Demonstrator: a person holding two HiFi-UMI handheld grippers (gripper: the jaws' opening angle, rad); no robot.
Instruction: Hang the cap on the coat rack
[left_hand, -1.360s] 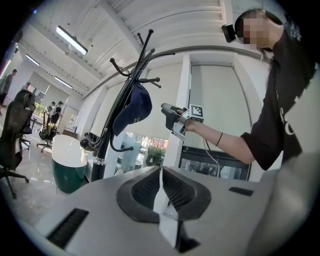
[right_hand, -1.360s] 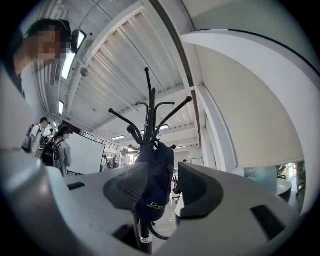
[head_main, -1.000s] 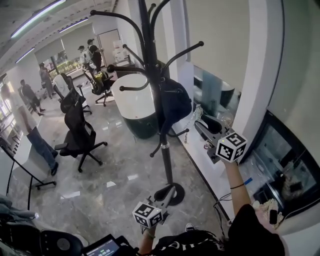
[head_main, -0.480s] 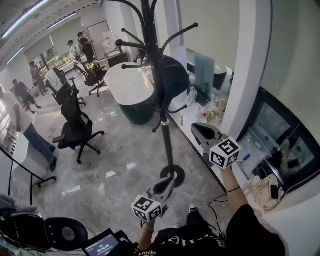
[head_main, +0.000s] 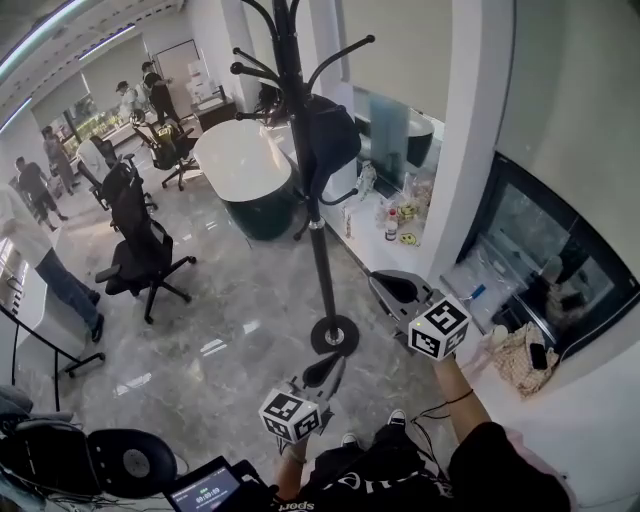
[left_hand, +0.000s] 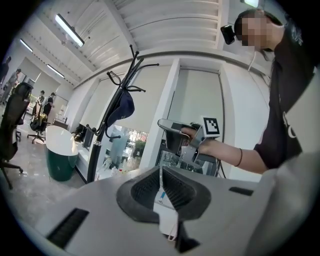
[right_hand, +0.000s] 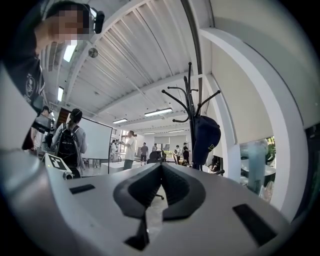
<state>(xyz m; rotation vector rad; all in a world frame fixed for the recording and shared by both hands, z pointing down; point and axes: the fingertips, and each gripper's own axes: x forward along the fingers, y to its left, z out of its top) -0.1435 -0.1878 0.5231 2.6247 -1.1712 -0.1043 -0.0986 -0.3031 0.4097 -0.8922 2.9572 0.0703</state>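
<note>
1. My right hand-held gripper (right_hand: 161, 167) is pressed together. Its two dark pads meet at the tips with nothing between them.
2. My left hand-held gripper (left_hand: 161, 172) is also pressed together at the tips. A thin white strip (left_hand: 163, 197) with a blue mark shows in the slot just below them, and I cannot tell what it is.
3. The cap (head_main: 330, 140) is dark navy and hangs high on the coat rack (head_main: 321, 262). It lies against the pole on the window side, just under the upper hooks (head_main: 345, 50).
4. Neither hand-held gripper touches the cap; both are well apart from it, low and close to my body. In the head view the right one is higher and nearer the wall. The left one sits lower, pointing towards the rack's round base (head_main: 334, 335).
5. In the left gripper view my right hand (left_hand: 200, 145) holds its hand-held gripper up in front of the window, to the right of the rack.
6. The rack is black and stands upright on a polished grey floor (head_main: 220, 300).
7. Behind the rack is a round white counter (head_main: 240, 160) on a dark green foot. A black office chair (head_main: 140, 255) stands to its left, and several people (head_main: 152, 90) are farther back in the room.
8. Small bottles (head_main: 392, 222) stand on the white ledge (head_main: 372, 255) under the window. A beige bag (head_main: 520, 358) lies to my right.
</note>
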